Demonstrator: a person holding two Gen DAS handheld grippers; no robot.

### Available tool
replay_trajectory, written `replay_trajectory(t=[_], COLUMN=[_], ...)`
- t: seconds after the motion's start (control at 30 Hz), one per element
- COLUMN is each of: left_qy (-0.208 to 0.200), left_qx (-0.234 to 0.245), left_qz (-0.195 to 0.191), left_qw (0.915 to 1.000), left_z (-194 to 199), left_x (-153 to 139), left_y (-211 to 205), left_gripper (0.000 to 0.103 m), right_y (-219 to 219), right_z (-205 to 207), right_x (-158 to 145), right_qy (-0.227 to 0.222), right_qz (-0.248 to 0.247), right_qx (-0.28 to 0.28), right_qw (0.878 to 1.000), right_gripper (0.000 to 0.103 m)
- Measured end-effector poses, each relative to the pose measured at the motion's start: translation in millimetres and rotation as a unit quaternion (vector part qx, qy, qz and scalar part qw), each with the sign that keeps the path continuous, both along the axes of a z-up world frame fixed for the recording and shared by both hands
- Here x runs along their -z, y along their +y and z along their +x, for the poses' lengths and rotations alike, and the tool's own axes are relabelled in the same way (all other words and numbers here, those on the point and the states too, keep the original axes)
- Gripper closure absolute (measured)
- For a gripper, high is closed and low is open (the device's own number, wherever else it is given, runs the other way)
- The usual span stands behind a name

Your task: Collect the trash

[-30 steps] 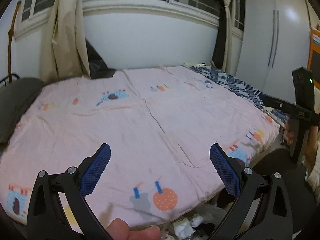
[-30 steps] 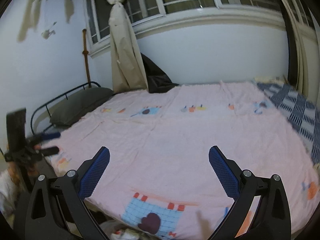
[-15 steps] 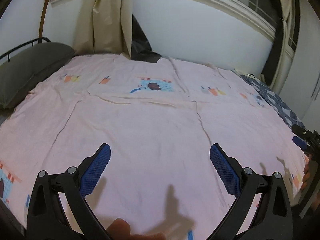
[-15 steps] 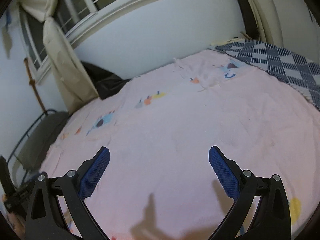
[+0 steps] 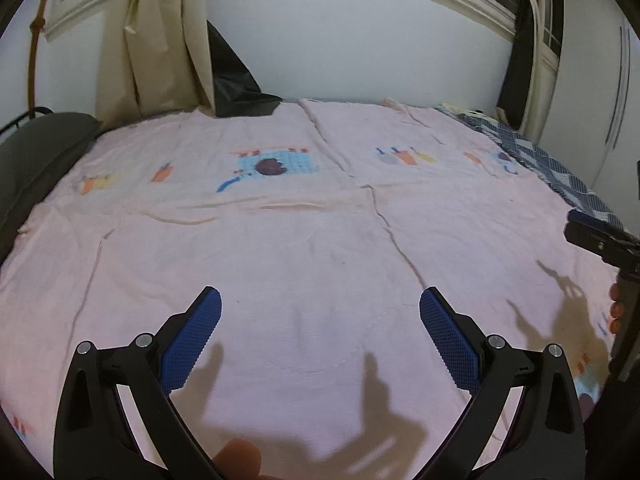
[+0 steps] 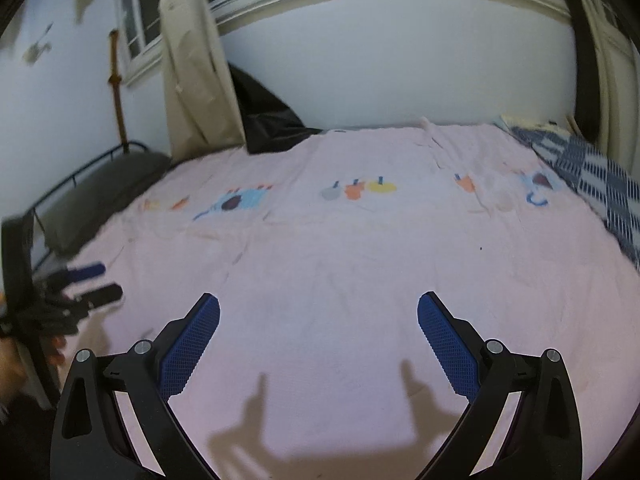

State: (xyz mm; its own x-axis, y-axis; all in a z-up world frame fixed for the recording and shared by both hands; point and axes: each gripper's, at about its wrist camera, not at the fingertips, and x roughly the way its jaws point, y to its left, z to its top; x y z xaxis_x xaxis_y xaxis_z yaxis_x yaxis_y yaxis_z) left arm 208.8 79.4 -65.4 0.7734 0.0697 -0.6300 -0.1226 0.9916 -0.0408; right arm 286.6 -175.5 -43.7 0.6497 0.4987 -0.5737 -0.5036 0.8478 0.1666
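Left gripper (image 5: 320, 316) and right gripper (image 6: 319, 320) spread wide (both empty) over pink bedsheet (image 5: 304, 240).

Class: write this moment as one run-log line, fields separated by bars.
left gripper: open, empty | right gripper: open, empty | both above pink printed bedspread | trash: none in view | grey pillow at bed head

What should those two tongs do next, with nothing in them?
Probably tilt down to look for trash elsewhere. Both the left tongs and right tongs hover open and empty over the pink bedspread, and no trash shows on it.
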Motion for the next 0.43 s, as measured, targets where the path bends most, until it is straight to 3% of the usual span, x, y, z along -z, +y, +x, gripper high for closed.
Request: replay_trajectory(t=[0.1, 0.2, 0.27, 0.37, 0.43], left_qy=[0.0, -0.008, -0.006, -0.01, -0.023], left_qx=[-0.002, 0.027, 0.01, 0.024, 0.02], left_qz=[-0.005, -0.02, -0.007, -0.036, -0.031], left_qw=[1.0, 0.9994, 0.9999, 0.999, 0.999], left_z=[0.7, -3.2, -2.9, -5.8, -9.6], left_x=[0.9, -2.6, -2.2, -3.7, -7.2], left_y=[1.5, -3.8, -5.4, -2.4, -4.1], left_gripper=[0.006, 0.006, 0.006, 0.006, 0.006], right_y=[1.4, 0.9, 0.1, -1.2, -1.4], right_z=[-1.5, -5.2, -7.0, -9.6, -10.4], right_x=[-0.7, -2.9, -3.8, -4.5, -4.2], right_qy=[-0.003, -0.006, -0.006, -0.007, -0.007], right_qz=[-0.001, 0.006, 0.01, 0.011, 0.011], right_qx=[-0.006, -0.01, -0.009, -0.007, -0.006], right_qw=[1.0, 1.0, 1.0, 1.0, 1.0], right_gripper=[0.008, 0.008, 0.008, 0.008, 0.008])
